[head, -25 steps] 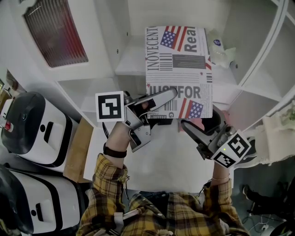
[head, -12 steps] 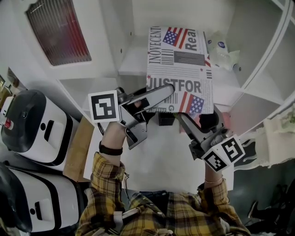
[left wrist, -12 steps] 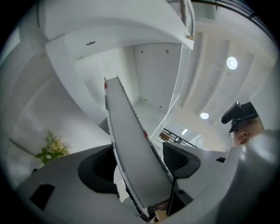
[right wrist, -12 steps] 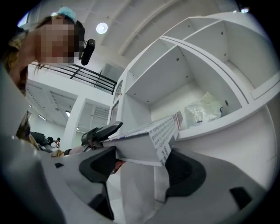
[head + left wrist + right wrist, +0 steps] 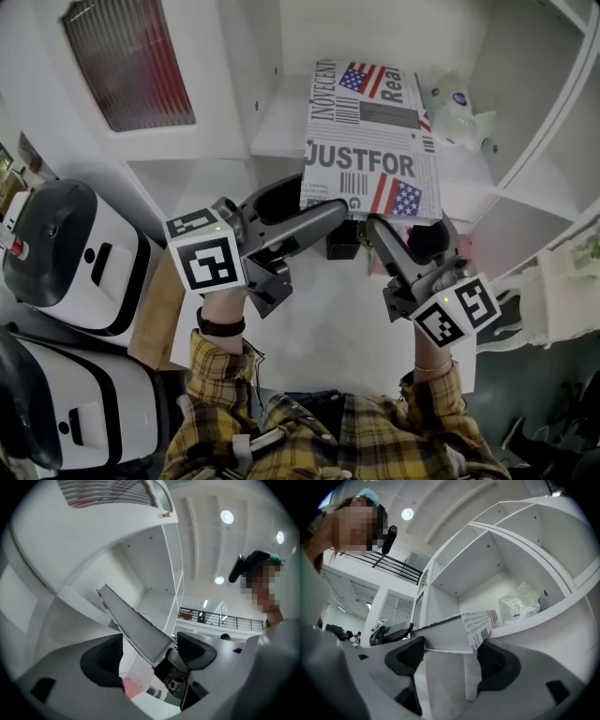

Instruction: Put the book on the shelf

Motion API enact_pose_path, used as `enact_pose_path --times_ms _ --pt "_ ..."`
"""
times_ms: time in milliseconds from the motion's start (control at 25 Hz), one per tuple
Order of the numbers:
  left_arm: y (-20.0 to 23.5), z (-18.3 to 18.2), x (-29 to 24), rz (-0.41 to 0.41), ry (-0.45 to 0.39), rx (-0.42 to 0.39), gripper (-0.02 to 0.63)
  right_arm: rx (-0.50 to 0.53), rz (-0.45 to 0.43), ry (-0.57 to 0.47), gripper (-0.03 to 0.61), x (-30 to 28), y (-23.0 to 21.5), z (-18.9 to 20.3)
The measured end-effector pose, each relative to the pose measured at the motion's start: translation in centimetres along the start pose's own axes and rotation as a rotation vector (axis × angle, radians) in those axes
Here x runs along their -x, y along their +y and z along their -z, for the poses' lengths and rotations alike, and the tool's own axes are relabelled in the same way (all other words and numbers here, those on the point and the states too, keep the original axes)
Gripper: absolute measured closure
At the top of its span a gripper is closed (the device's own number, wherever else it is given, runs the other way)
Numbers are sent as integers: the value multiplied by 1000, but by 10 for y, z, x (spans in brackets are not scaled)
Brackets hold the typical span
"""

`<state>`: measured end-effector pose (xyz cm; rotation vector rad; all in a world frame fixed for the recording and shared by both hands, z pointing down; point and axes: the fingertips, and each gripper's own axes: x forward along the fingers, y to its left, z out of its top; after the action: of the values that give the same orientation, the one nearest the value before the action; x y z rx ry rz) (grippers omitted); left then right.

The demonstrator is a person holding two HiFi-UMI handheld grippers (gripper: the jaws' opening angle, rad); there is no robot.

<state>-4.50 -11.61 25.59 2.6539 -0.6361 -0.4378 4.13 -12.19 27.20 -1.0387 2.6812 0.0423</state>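
Book [image 5: 370,141] with a newspaper-print cover lies flat with its far part inside a compartment of the white shelf [image 5: 272,141], just left of a crumpled plastic bag [image 5: 457,105], while its near end sticks out past the front edge of the board toward the person. Whether the far part already rests fully on the board or hangs just above it cannot be told for sure. The right gripper [image 5: 408,239] has hold of the near end: in the right gripper view the block of pages fills the gap between the jaws, and the pads appear to press on both covers. The left gripper [image 5: 314,197] sits at the near left corner of the book with its jaws spread wide, and they have just been opening. The book's edge slants through the gap between them, but neither pad touches it. By the look of it the task is most of the way there. The book has reached its compartment and one gripper has let go. What seems left is to push the book fully in and release the right jaws.
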Motion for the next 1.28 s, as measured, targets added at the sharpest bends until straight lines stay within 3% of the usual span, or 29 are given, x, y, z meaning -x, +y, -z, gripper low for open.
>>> enact_pose_path --times_ms 200,360,520,760,1000,1280 --pt "14 1 4 -181 27 -233 258 -50 2 -11 236 -18 -13 -4" --pt "18 -12 11 -321 -43 -364 261 -81 -6 -28 236 -21 -15 -8" --pt "18 -21 12 -407 -96 -462 339 -119 -29 -32 238 -25 -19 -10" --pt "19 -26 5 -490 -101 -559 414 -42 -28 1 238 -16 -23 -8" --pt "25 -28 -1 -507 -97 -573 427 77 91 1 280 -9 -37 -8" --pt "26 -28 -3 -528 -97 -593 456 62 139 -121 310 16 -50 -33"
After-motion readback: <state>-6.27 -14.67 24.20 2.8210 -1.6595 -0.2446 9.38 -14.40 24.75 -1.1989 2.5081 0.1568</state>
